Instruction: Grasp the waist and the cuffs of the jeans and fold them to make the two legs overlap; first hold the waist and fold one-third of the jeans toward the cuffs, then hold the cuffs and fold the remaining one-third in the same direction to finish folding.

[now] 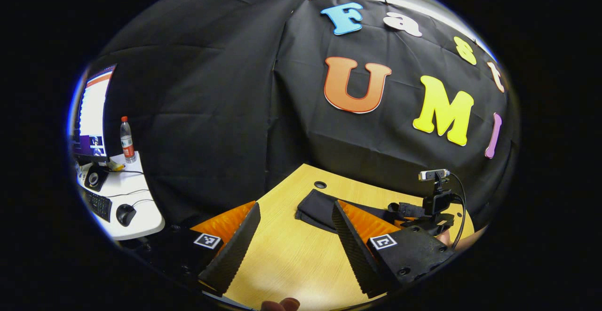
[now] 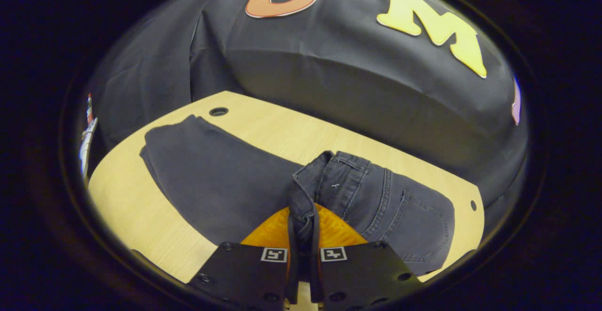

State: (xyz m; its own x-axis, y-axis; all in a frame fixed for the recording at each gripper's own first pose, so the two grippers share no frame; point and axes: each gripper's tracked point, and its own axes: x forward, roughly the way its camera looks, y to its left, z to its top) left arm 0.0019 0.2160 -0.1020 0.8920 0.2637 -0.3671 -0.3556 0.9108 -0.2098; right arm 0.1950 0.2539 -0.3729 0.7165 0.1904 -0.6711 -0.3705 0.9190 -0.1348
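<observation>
Dark jeans (image 2: 221,179) lie flat on the wooden table (image 2: 127,203), legs reaching toward the far left corner. In the right gripper view the waist (image 2: 357,184) is lifted and bunched, back pocket showing, and my right gripper (image 2: 302,224) is shut on the waistband edge. In the left gripper view the cuff end of the jeans (image 1: 316,207) lies just ahead. My left gripper (image 1: 296,205) hangs above the table with its fingers wide apart and nothing between them. The right gripper (image 1: 399,210) shows beyond the right finger, with a hand behind it.
A cable hole (image 2: 218,111) sits near the table's far corner. In the left gripper view a white side desk (image 1: 141,217) at the left carries a monitor (image 1: 91,113), a bottle (image 1: 126,140), a keyboard (image 1: 97,203) and a mouse (image 1: 125,214). Black cloth walls the booth behind.
</observation>
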